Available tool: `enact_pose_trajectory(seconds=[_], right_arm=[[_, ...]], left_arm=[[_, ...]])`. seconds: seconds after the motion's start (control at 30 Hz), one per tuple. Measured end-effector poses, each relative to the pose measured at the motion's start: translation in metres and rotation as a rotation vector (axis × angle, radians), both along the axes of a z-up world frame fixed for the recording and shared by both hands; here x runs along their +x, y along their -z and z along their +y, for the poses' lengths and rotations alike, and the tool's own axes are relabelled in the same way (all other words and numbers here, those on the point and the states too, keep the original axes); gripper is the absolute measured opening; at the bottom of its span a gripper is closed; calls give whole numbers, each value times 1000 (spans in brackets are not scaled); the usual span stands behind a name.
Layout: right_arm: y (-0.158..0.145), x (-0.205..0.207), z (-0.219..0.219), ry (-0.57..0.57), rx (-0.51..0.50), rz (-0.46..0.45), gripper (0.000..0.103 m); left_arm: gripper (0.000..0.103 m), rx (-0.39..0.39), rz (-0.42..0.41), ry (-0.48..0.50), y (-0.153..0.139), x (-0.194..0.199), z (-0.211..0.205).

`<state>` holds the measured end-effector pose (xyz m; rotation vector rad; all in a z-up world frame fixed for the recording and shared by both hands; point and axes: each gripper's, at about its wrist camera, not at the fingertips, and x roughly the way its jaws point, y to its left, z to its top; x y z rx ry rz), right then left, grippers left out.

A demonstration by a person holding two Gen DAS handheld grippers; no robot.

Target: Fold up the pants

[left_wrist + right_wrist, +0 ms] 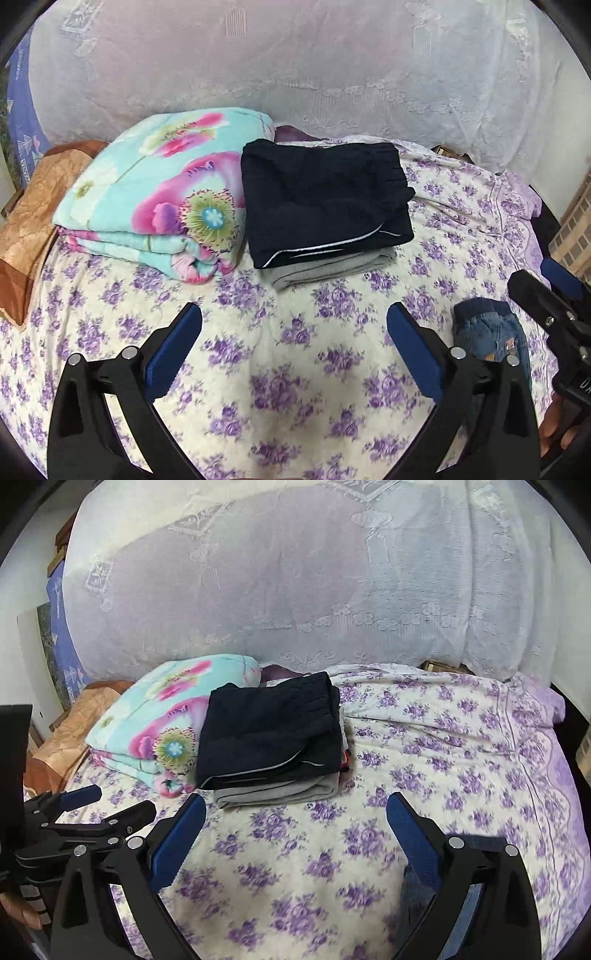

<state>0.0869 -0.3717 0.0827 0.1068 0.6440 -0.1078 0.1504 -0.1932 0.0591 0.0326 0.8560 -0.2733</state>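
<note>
A folded navy pair of pants [325, 199] lies on top of a folded grey pair [332, 266] at the back middle of the bed, also seen as navy pants [269, 731] over the grey pair [277, 794]. A small denim pair of pants [487, 332] lies crumpled near the right; in the right wrist view the denim [415, 908] shows partly behind a finger. My left gripper [293, 314] hangs open over bare sheet with nothing between its fingers. The right gripper [295, 805] is open too and holds nothing. Each gripper shows in the other's view: right gripper [543, 280], left gripper [118, 801].
The bed sheet [295, 387] is white with purple flowers. A folded turquoise floral quilt [155, 192] lies left of the stack, touching it. A brown pillow [37, 206] sits at the far left. A lace-covered pile [295, 66] rises behind. The bed's edge [554, 775] runs along the right.
</note>
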Motion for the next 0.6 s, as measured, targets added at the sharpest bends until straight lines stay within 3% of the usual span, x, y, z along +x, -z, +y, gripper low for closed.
enact_pose_trajectory(seconds=[0.6], right_arm=[[-2, -62, 37, -3, 60, -4, 99]], left_arm=[[98, 28, -51, 15, -21, -60, 40]])
